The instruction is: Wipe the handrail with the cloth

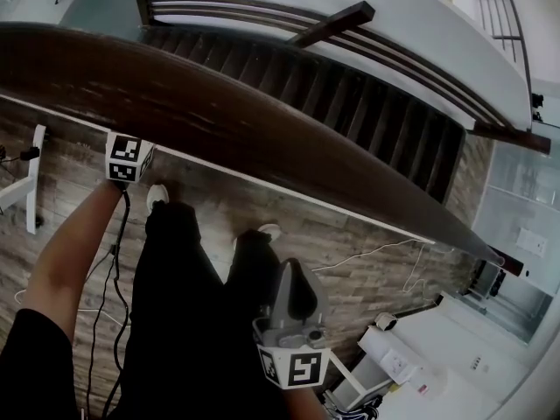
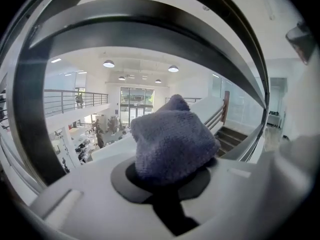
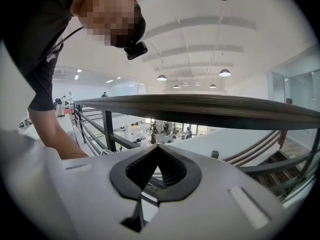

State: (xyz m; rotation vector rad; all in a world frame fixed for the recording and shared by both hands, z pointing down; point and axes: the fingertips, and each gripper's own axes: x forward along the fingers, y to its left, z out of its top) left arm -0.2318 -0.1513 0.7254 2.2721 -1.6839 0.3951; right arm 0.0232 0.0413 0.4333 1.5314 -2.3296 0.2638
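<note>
Two grippers: the left gripper (image 2: 167, 184) reaches beneath the dark wooden handrail (image 1: 262, 138), jaws clamped on a bunched grey-purple cloth (image 2: 172, 141) — the cloth sits under the rail. The right gripper (image 1: 296, 278) hangs low beside the person's legs (image 1: 184, 304), jaws pressed together, empty.

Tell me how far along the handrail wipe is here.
Done: the cloth is picked up and clamped in the left gripper. In hand: that gripper is up beside the handrail, but the cloth shows no contact with it. Left: the wiping itself; nothing on the wood shows whether any stretch has been cleaned. The right gripper is shut and empty, below the rail.
</note>
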